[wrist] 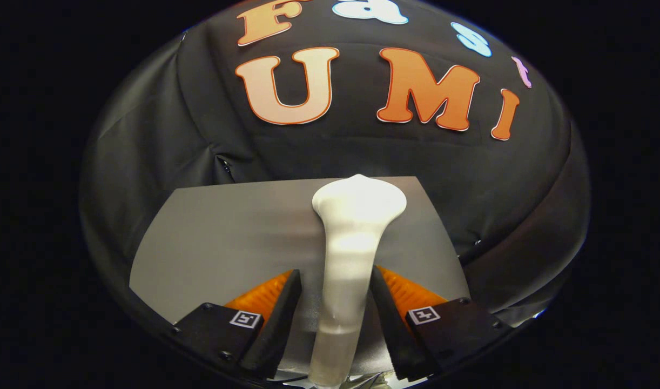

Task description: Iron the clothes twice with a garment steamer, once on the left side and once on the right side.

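Gripping a smooth white garment steamer by its slim handle, the gripper points its flared head toward twelve o'clock over a matte grey sheet.

one garment steamer, one grey surface, one claw

A white garment steamer stands between my gripper's two fingers, its slim handle running forward from them and flaring into a broad, rounded head beyond the fingertips. Both fingers appear to press against the handle's sides, though the contact on one side is hard to judge. The head sits above a flat grey cloth, spread smooth beneath it.
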A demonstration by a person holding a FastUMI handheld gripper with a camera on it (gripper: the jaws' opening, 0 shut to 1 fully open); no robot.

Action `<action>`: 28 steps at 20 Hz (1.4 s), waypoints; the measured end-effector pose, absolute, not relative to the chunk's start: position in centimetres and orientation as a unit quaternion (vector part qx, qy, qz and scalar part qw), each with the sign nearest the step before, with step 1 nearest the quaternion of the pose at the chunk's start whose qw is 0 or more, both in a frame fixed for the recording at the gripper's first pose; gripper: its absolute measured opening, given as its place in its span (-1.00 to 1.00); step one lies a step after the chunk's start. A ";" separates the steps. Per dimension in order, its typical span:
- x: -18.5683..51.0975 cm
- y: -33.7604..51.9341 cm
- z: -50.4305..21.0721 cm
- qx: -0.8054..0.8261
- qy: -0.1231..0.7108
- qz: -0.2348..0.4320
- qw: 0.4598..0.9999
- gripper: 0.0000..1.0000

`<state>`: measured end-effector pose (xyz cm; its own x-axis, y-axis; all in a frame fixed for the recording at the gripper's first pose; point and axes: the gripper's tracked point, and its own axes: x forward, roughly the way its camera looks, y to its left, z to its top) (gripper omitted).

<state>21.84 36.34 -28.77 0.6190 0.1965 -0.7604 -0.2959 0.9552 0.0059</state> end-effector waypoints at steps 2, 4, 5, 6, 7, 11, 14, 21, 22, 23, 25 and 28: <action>21.7 36.4 -29.1 -0.072 0.418 0.138 0.895 0.67; 21.8 36.1 -29.1 -0.081 0.416 0.137 0.895 0.63; 21.8 36.0 -29.2 -0.083 0.418 0.136 0.894 0.51; 21.7 35.7 -29.4 -0.081 0.420 0.135 0.894 0.49; 21.5 35.6 -29.3 -0.078 0.424 0.135 0.892 0.42; 21.7 35.2 -29.6 -0.064 0.431 0.131 0.891 0.09; 21.5 35.5 -29.6 -0.068 0.434 0.146 0.886 0.09; 20.6 36.6 -27.5 -0.044 0.403 0.177 0.897 -0.20; 20.3 36.3 -26.7 -0.039 0.395 0.175 0.901 -0.20; 19.9 36.2 -26.0 -0.039 0.388 0.175 0.904 -0.21; 18.5 35.6 -24.3 -0.034 0.376 0.180 0.908 -0.21; 16.1 34.5 -21.7 -0.012 0.346 0.191 0.919 -0.32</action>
